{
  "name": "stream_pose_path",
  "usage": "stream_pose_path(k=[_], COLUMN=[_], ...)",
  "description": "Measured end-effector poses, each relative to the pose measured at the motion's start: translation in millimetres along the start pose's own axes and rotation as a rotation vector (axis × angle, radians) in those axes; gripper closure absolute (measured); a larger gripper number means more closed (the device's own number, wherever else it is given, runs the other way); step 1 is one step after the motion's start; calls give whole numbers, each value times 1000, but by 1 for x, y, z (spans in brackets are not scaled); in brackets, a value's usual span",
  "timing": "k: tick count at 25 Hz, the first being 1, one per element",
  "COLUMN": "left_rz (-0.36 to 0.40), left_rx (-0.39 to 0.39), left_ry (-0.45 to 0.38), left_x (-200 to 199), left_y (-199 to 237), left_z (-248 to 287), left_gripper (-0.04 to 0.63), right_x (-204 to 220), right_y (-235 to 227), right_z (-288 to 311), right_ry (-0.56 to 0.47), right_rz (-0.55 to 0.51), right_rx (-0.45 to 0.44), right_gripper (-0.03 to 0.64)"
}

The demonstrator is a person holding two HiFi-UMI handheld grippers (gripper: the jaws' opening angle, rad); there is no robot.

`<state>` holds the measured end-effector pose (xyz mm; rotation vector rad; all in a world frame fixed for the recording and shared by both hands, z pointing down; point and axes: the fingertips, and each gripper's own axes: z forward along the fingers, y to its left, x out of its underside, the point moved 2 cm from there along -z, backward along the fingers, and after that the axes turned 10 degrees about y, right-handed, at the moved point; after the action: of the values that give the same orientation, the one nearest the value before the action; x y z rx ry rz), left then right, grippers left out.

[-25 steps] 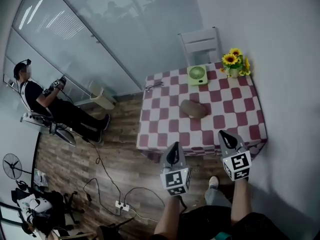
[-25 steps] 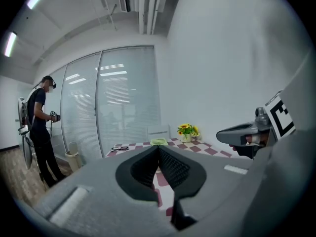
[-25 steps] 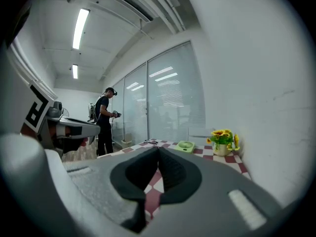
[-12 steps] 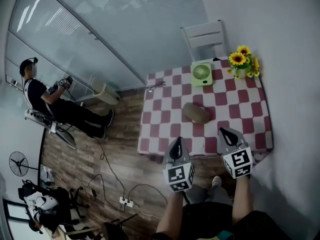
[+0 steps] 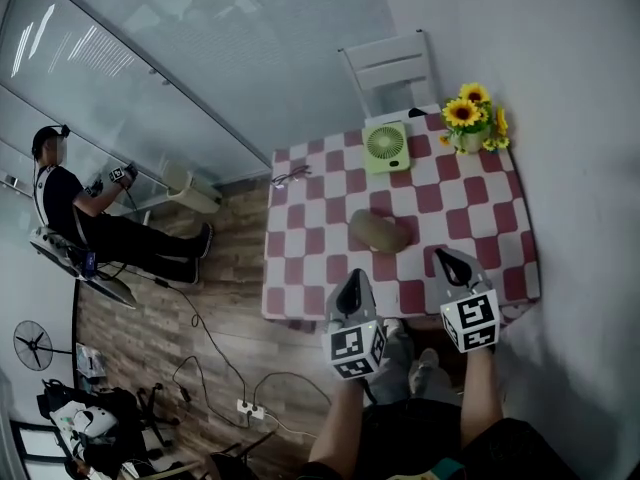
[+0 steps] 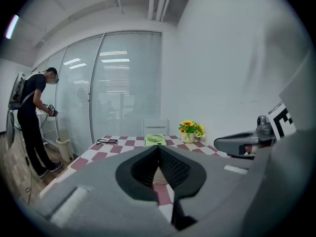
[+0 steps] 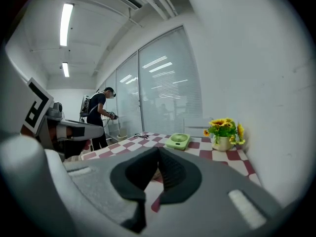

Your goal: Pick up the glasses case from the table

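Only head view shows glasses case [image 5: 380,231] whole, mid checkered table [image 5: 442,197].

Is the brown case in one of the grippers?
No, the glasses case lies on the table, ahead of the left gripper and right gripper, both shut.

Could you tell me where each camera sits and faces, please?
Head view: on the person's head, steeply down at the checked table, glasses case; forearms, left gripper, right gripper show.
Left gripper view: on that gripper, facing across the table; its shut jaws show.
Right gripper view: likewise, its shut jaws showing.
Both gripper views share the green fan, sunflowers.
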<state>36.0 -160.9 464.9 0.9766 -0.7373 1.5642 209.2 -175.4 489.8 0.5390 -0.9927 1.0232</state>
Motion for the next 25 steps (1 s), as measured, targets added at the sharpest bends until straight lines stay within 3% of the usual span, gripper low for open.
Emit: stream_pose_path(k=[11,17,19,25], left_rz=[-81,-154,-176,-247], left_rx=[3,7,6,-11], left_ry=[50,88,94,129], left_x=[11,29,33,48], left_y=[41,62,69,91], left_z=[48,76,85,108], left_gripper=[584,584,584,584], right_x=[-11,-14,-11,-5], right_y=[16,32,35,43], right_z=[68,108,121,156], right_ry=[95,177,227,399], right_rz=[-49,-139,-174,-271], right_rx=[-55,-124,-148,-245], right_gripper=[612,607,589,419])
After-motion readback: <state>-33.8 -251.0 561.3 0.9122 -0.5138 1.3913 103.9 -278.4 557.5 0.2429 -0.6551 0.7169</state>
